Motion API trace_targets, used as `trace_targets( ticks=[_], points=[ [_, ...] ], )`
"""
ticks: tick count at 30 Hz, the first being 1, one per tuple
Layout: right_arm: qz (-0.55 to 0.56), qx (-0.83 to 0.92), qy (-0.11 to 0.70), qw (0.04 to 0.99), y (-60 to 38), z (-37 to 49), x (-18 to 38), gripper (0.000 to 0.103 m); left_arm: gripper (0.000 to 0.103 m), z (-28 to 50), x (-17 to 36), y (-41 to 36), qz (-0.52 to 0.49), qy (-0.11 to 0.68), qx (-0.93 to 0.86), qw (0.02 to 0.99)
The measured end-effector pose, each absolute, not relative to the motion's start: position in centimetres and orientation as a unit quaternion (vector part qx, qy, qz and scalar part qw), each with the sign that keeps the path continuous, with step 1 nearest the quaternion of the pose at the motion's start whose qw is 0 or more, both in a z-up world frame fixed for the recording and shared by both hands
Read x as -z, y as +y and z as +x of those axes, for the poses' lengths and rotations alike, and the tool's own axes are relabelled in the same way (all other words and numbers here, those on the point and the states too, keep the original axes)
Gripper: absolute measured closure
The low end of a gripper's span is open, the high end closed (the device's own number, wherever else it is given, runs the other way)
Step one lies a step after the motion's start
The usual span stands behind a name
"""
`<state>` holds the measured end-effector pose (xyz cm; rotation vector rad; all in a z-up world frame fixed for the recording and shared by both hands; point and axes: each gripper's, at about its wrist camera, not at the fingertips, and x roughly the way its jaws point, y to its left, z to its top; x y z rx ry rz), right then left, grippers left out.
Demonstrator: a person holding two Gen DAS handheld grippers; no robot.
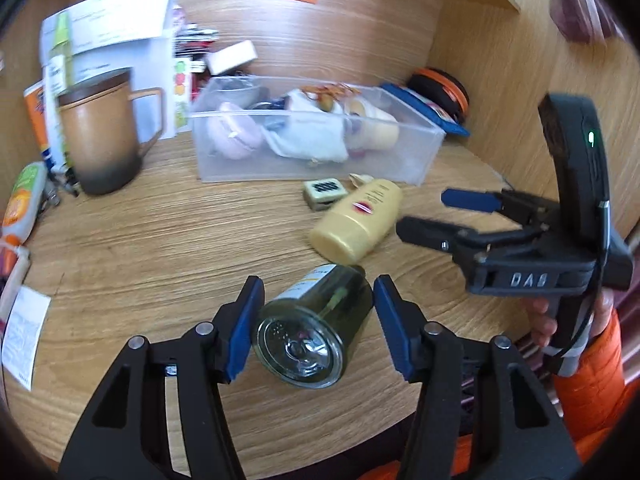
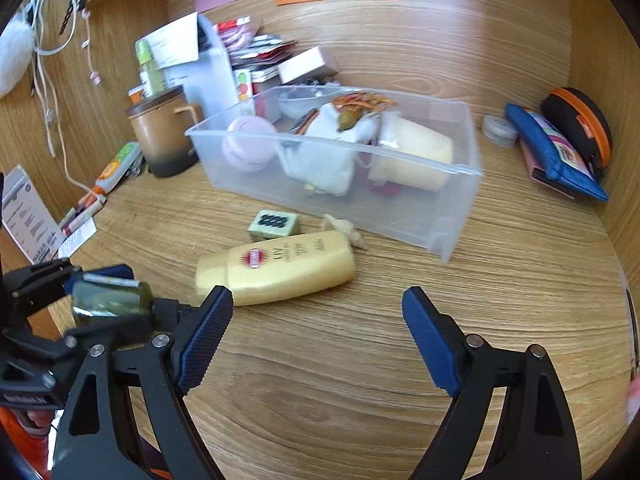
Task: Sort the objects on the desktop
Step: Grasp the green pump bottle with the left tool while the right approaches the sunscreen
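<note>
A dark green glass jar (image 1: pixel 316 324) lies tilted with its base toward the left wrist camera. My left gripper (image 1: pixel 318 286) is shut on it, one blue pad on each side. In the right wrist view the same jar (image 2: pixel 112 300) sits between the left gripper's fingers (image 2: pixel 100 280) at the lower left. A yellow UV lotion bottle (image 2: pixel 280 266) lies on its side on the wooden desk. My right gripper (image 2: pixel 318 294) hangs open just in front of the bottle with nothing between its pads. The left wrist view shows this gripper (image 1: pixel 424 212) right of the bottle (image 1: pixel 360 220).
A clear plastic bin (image 2: pixel 440 208) behind the bottle holds a pink case, white cloth and a cream cup. A small green dotted box (image 2: pixel 274 224) and a beige scrap (image 2: pixel 344 228) lie near it. A brown mug (image 2: pixel 164 136) stands left; a blue pouch (image 2: pixel 552 152) leans right.
</note>
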<state>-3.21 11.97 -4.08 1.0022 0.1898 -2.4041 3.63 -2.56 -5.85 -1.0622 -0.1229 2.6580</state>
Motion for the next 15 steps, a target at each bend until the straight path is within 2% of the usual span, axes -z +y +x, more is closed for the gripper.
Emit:
trace_targets(
  ticks=[1,2,10,15],
  points=[
    [0.371,0.887,0.075,0.265,11.6,-3.1,4.1,0.018,0.059,3.8,5.8,-3.1,-0.366,-0.048,-0.919,0.137],
    [0.371,0.885,0.083,0.269,11.0,-3.1,4.2,0.018,0.062,3.8,5.8,-3.6,-0.369,-0.055,-0.918,0.136],
    [0.382,0.874,0.127,0.272,7.7,-3.3,5.2,0.018,0.062,4.0,6.5,-6.4,-0.371,-0.079,-0.917,0.12],
    [0.396,0.866,0.142,0.27,6.7,-4.2,5.7,0.007,0.062,3.9,6.6,-6.7,-0.369,-0.081,-0.917,0.13]
  ],
)
